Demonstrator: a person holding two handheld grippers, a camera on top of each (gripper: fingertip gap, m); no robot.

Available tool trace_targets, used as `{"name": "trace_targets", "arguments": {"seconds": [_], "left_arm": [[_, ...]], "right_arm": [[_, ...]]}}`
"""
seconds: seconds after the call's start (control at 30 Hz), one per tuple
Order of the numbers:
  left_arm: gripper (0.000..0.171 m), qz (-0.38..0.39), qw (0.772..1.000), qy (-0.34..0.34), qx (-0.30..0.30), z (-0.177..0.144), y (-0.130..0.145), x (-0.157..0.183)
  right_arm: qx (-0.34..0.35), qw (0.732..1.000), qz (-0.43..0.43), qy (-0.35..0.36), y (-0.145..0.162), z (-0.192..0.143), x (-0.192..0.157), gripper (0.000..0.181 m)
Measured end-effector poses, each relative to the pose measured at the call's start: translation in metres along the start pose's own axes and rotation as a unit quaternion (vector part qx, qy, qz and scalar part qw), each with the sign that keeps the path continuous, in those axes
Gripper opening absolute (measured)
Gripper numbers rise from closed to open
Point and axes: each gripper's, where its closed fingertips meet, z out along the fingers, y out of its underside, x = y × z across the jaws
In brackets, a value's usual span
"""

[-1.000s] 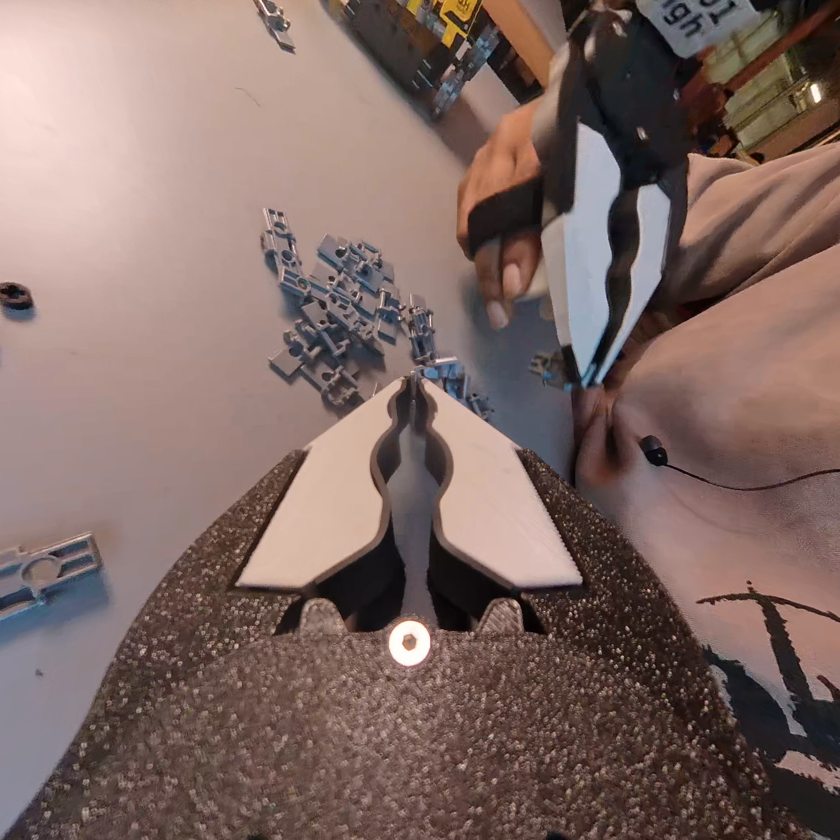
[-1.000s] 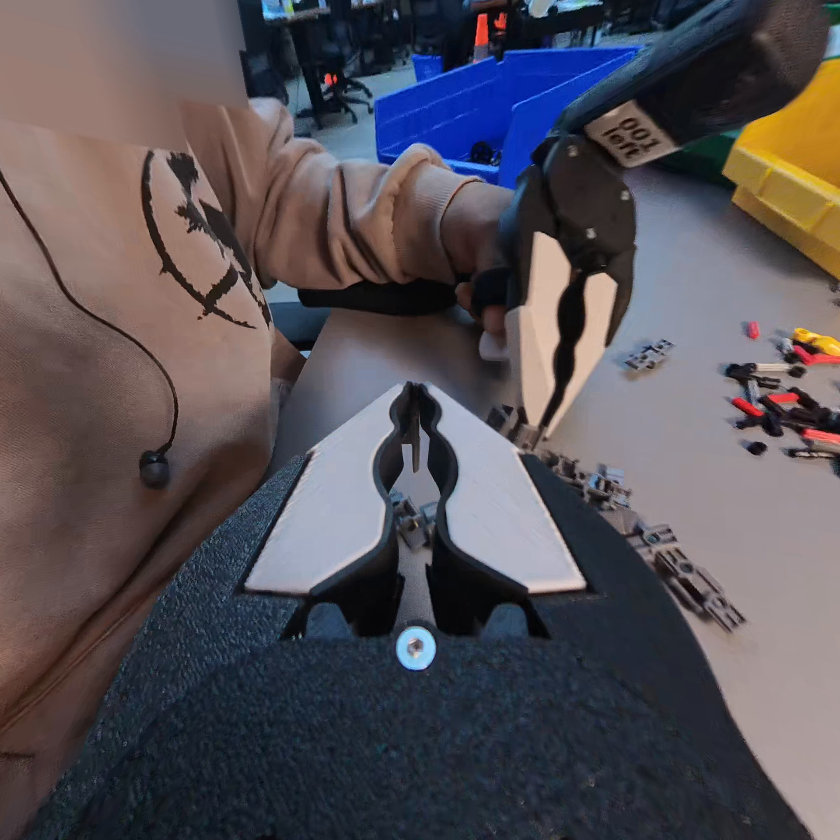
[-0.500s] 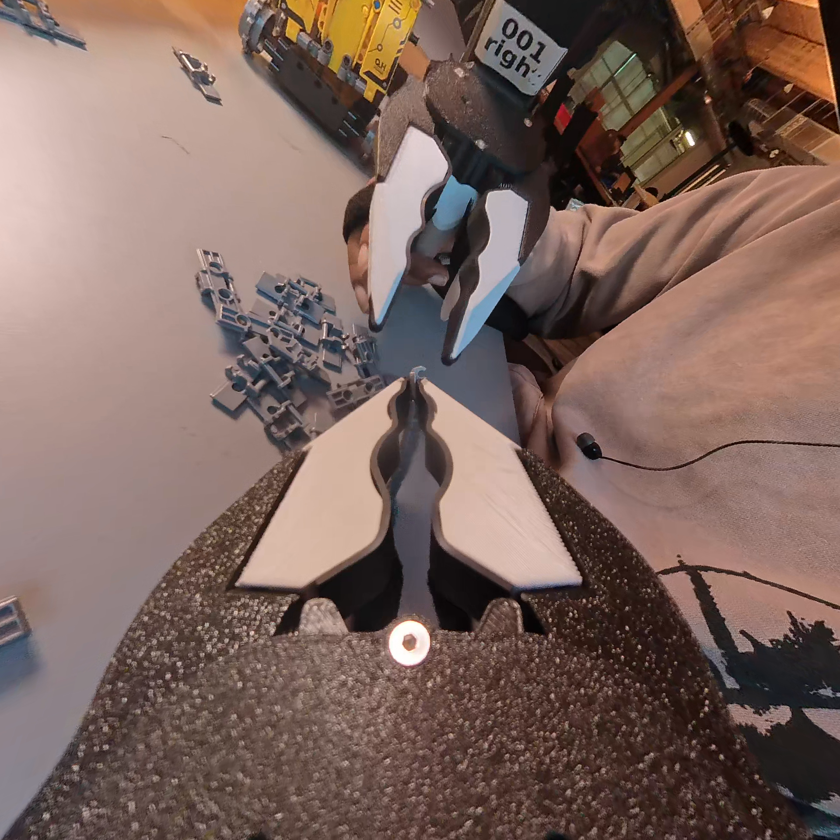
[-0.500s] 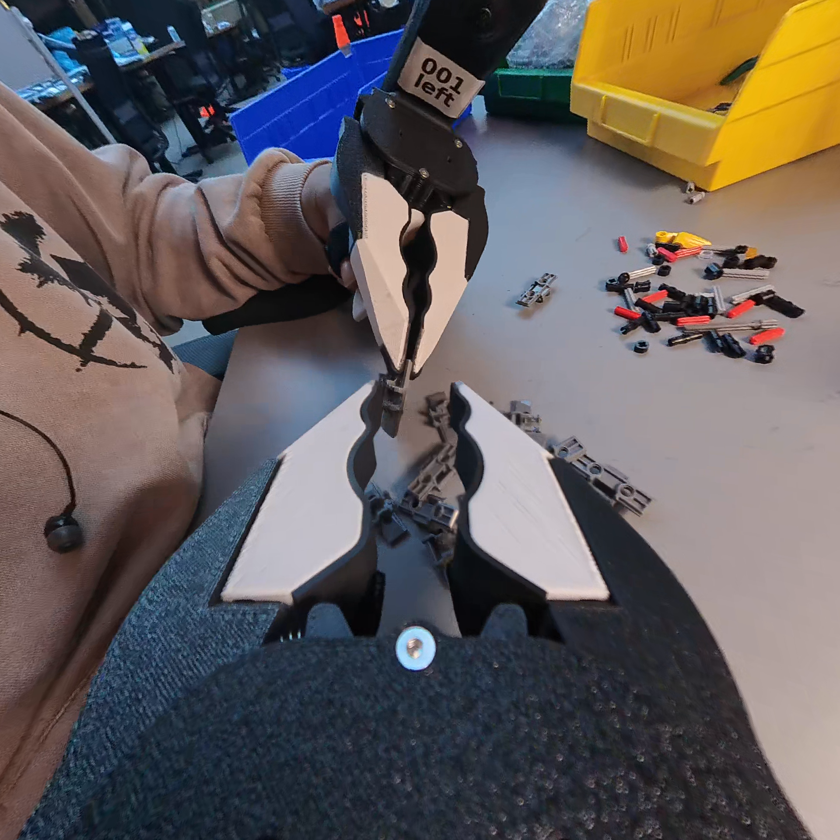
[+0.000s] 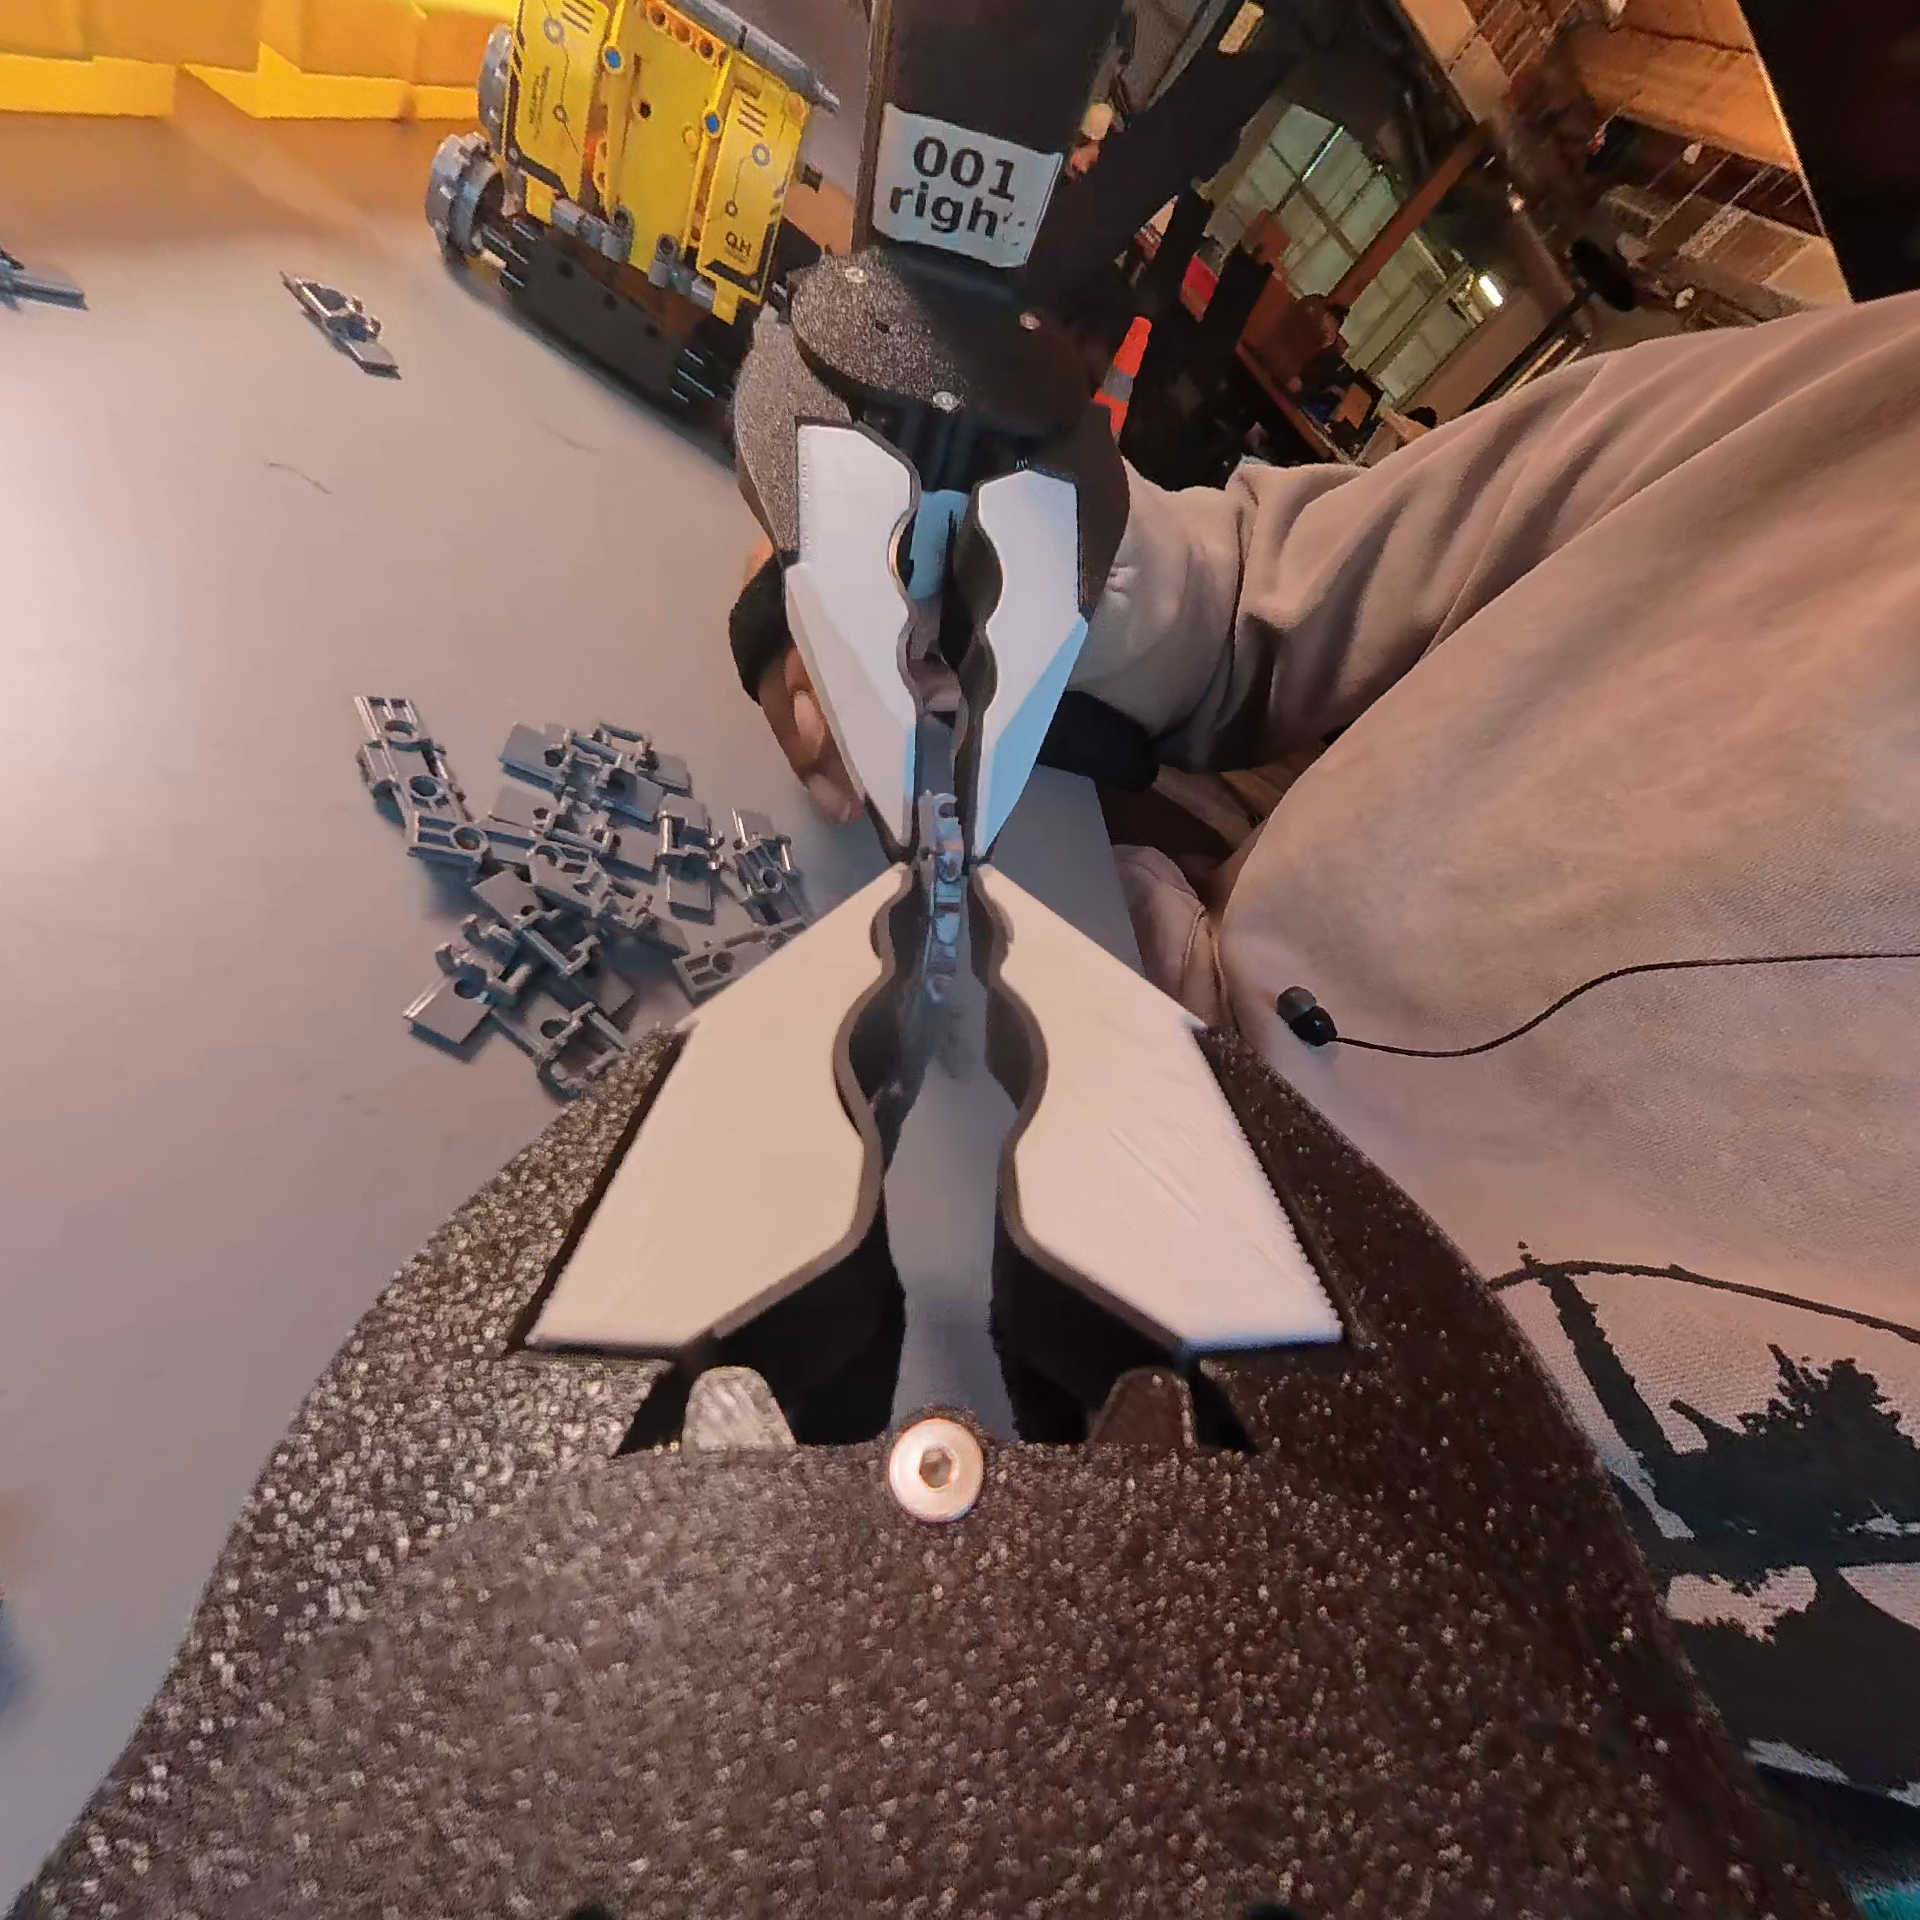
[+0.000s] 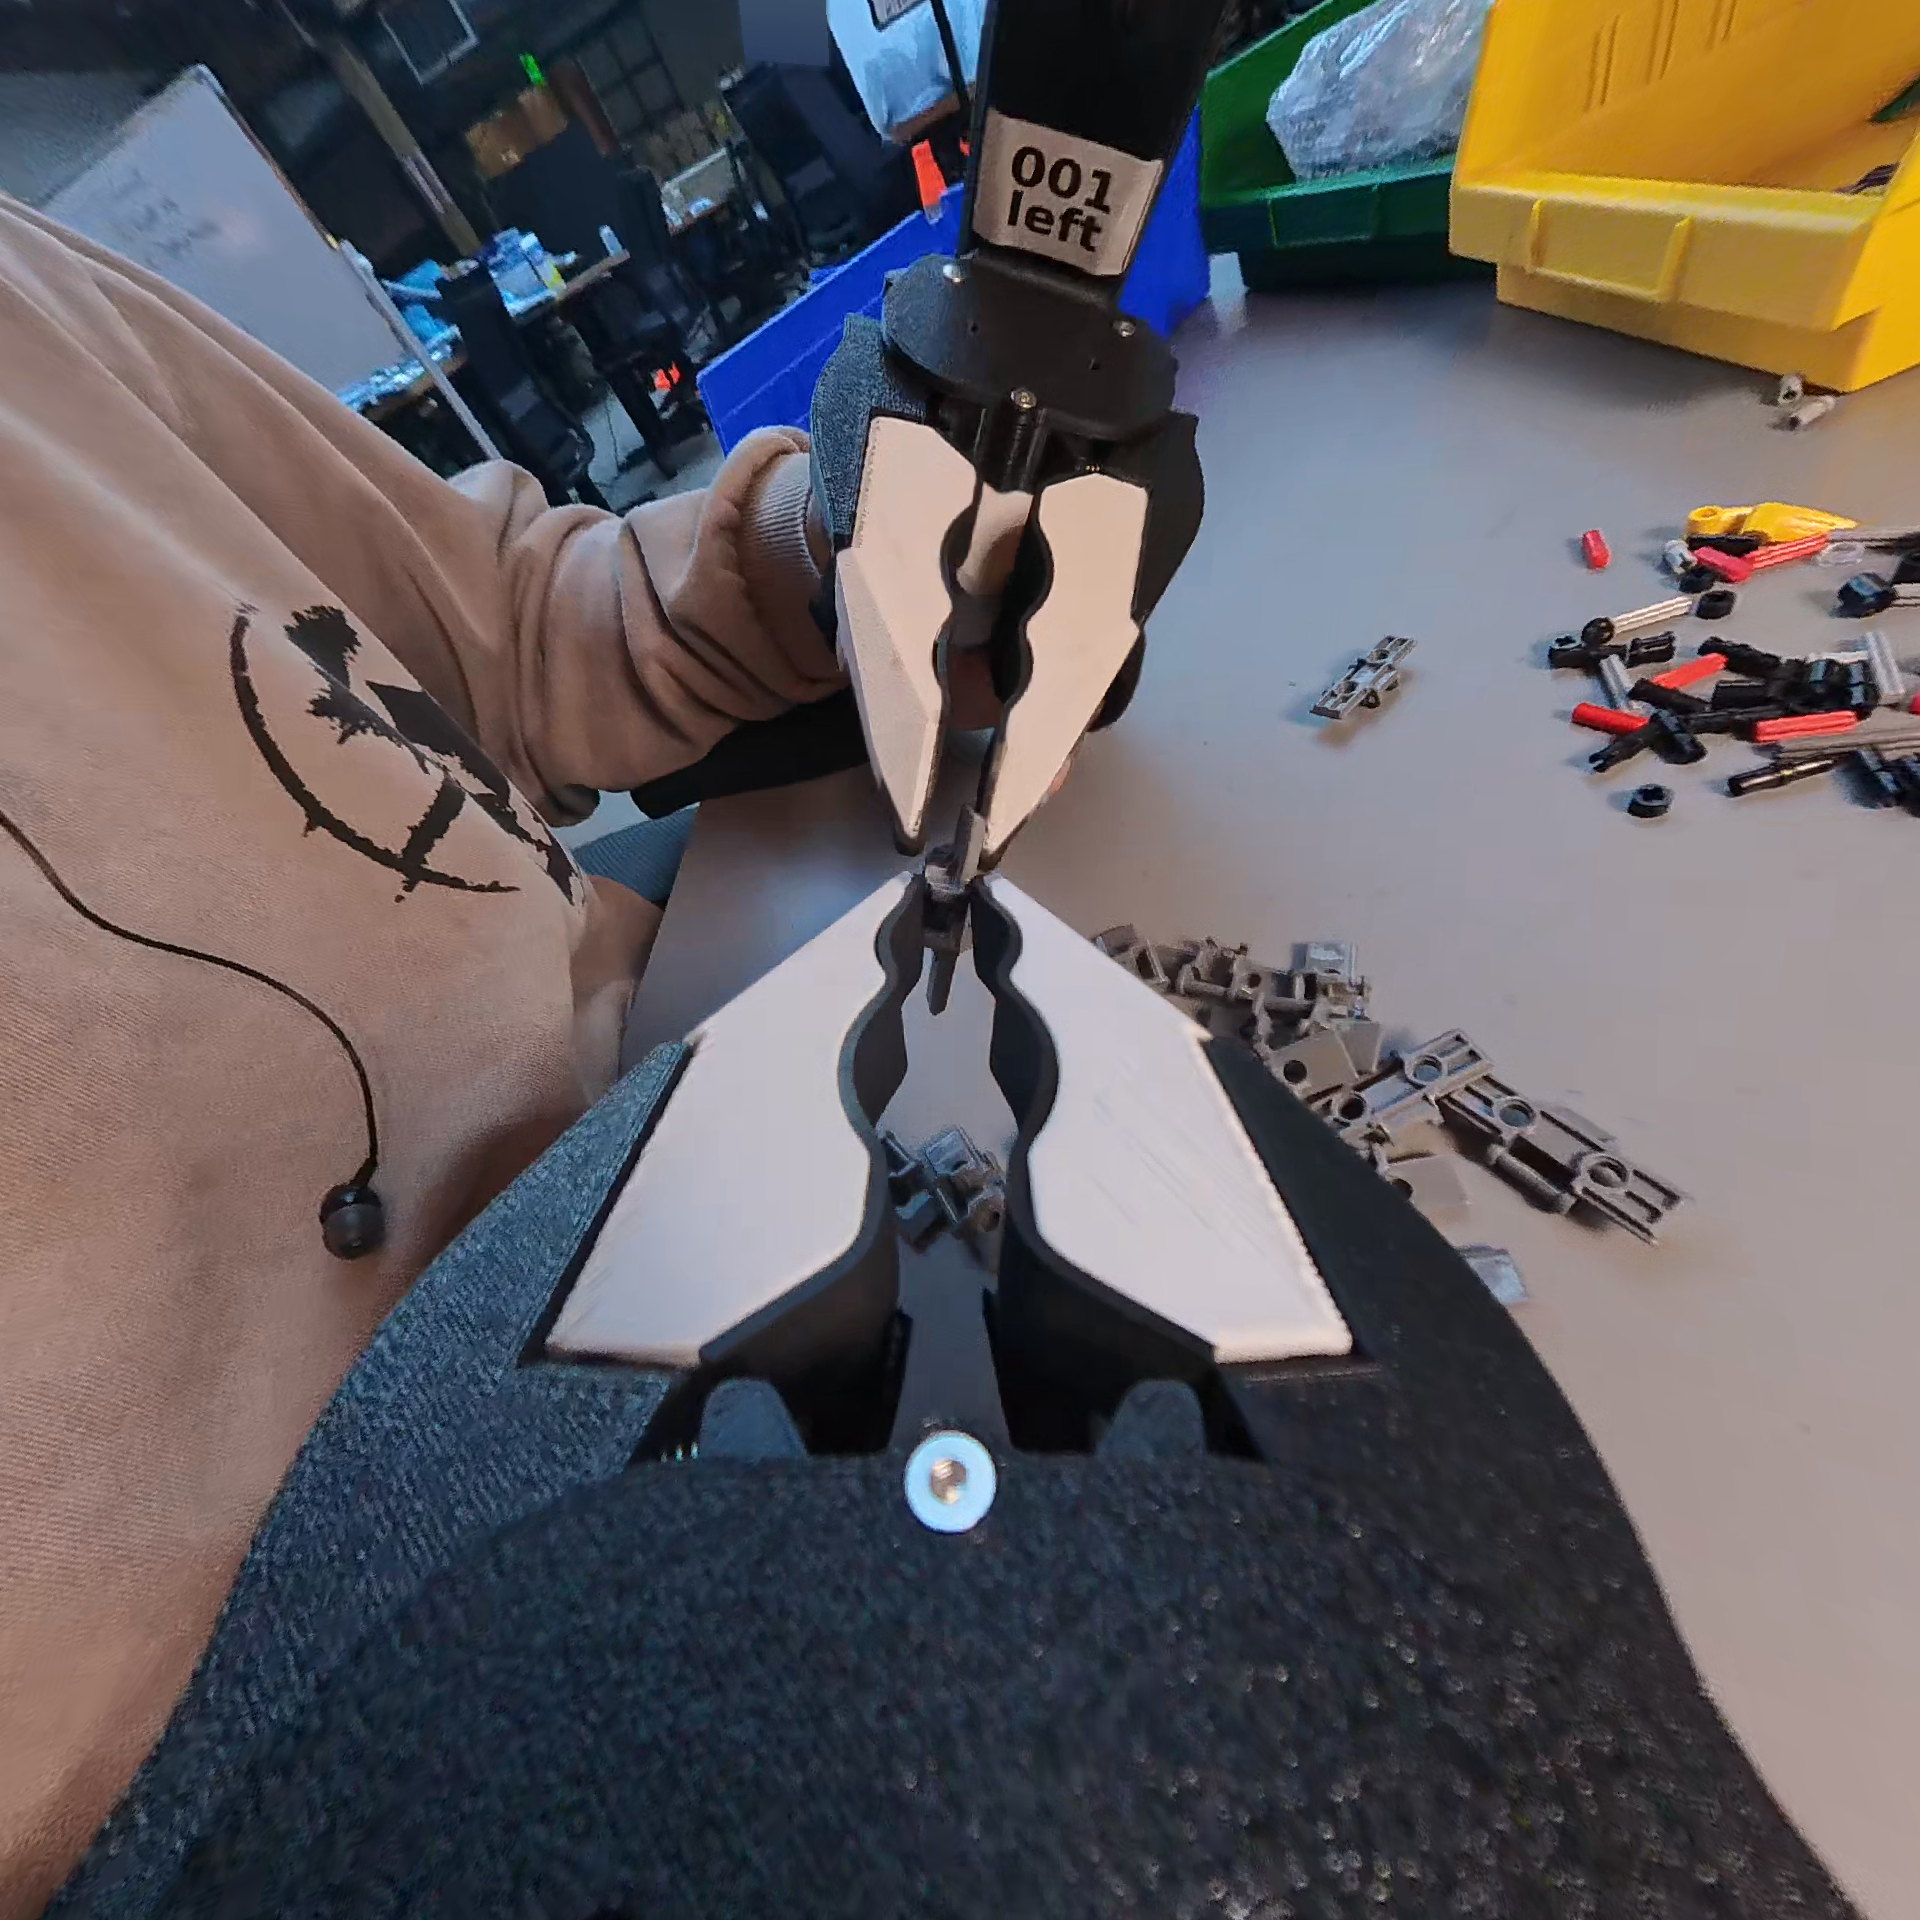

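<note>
Two grippers meet tip to tip above the grey tabletop (image 6: 1455,935): the left gripper (image 5: 940,883) and the right gripper (image 6: 945,894) are each clenched on a small grey plastic track link (image 5: 940,914) (whether one piece or two joined, I cannot tell). One heap of loose grey plastic links (image 5: 582,883) lies just beside them. Only the left wrist view shows the one yellow-and-black brick-built vehicle (image 5: 634,197); only the right shows one scatter of red and black pins (image 6: 1756,686) and three bins.

Left gripper (image 5: 940,883) and right gripper (image 5: 935,847) pinch one grey link piece (image 5: 940,904) tip to tip.
</note>
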Motion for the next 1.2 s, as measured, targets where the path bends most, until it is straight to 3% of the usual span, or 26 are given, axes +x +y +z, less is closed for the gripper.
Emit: {"name": "trace_targets", "arguments": {"seconds": [0.33,0.47,0.73,0.97,1.2], "left_arm": [[0.002,-0.014,1.0,-0.008,0.016,-0.005,-0.005,-0.003],[0.002,-0.013,1.0,-0.015,-0.003,-0.003,0.001,-0.004],[0.002,-0.015,1.0,-0.011,-0.018,0.001,0.006,-0.003],[0.002,-0.063,0.997,-0.022,-0.026,0.004,0.014,-0.014],[0.002,-0.067,0.997,-0.029,-0.035,0.007,0.018,-0.015]], "right_arm": [[0.011,1.0,0.007,0.004,-0.003,-0.002,0.002,0.007],[0.017,1.0,0.018,-0.008,-0.004,-0.001,0.0,0.018],[0.008,1.0,0.005,0.0,0.0,0.0,0.0,0.001],[-0.029,0.985,-0.152,0.071,0.008,0.003,0.004,0.0],[-0.048,0.977,-0.192,0.074,0.014,0.003,0.0,0.0]]}}
